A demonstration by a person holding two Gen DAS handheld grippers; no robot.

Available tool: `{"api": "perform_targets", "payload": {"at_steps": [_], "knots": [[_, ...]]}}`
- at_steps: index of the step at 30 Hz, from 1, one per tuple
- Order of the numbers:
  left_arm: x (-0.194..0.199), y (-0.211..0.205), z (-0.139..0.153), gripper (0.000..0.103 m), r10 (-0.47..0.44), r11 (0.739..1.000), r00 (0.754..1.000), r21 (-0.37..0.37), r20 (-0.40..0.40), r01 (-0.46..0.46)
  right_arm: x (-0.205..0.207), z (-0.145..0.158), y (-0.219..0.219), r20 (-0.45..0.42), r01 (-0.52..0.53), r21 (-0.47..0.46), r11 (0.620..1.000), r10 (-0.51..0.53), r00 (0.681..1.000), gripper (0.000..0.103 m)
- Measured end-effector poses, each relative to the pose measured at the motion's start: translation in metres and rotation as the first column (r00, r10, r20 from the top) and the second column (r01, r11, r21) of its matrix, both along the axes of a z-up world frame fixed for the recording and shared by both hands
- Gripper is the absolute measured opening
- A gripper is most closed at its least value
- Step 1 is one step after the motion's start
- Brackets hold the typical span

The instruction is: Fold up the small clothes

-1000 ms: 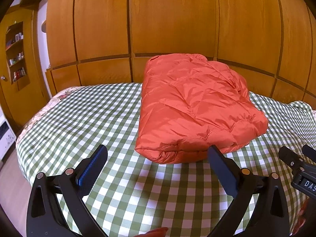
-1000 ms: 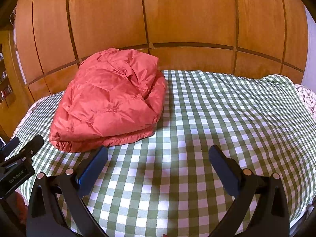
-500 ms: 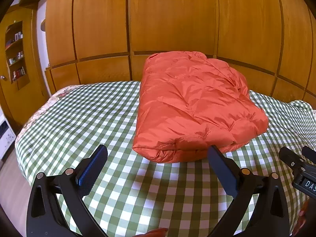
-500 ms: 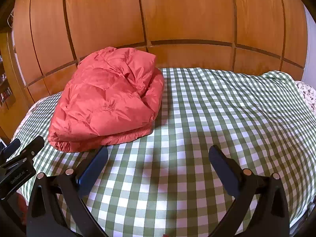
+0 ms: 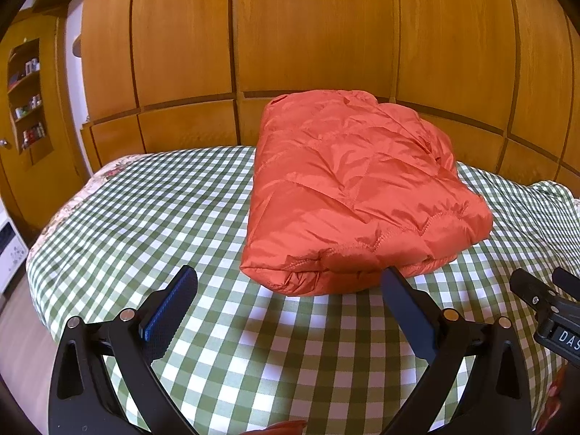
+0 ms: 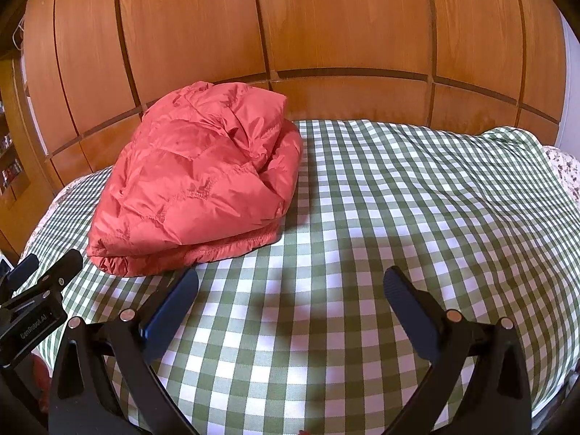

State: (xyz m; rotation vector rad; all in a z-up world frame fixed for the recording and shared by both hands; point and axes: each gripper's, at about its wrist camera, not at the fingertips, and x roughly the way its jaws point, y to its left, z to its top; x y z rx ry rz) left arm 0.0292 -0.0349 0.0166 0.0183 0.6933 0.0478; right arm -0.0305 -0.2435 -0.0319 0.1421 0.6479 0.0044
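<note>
Orange puffer jacket (image 5: 359,195), folded into a bundle, lies on the checked tablecloth (image 5: 174,195) just beyond the left gripper (image 5: 286,282), long axis running away from its fingers; right gripper (image 6: 290,286) sits farther off (both spread wide, empty).

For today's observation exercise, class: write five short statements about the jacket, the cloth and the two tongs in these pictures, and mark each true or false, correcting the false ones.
1. The jacket lies folded on the cloth. True.
2. The left tongs are shut on the jacket. False: they are open and hold nothing.
3. The cloth is blue and striped. False: it is green and white check.
4. The right tongs are open above bare cloth. True.
5. The jacket lies to the right of the right tongs. False: in the right wrist view it lies to their left.
</note>
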Motion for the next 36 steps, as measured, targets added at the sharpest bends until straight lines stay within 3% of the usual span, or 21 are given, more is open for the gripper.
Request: {"api": "perform_targets", "payload": {"at_steps": [36], "knots": [[0.0000, -0.0020, -0.0003, 0.100, -0.036, 0.999, 0.999, 0.010, -0.007, 0.036, 0.0059, -0.0103, 0.0053, -0.054, -0.018, -0.012, 1.000, 0.017, 0.998, 0.101]]}}
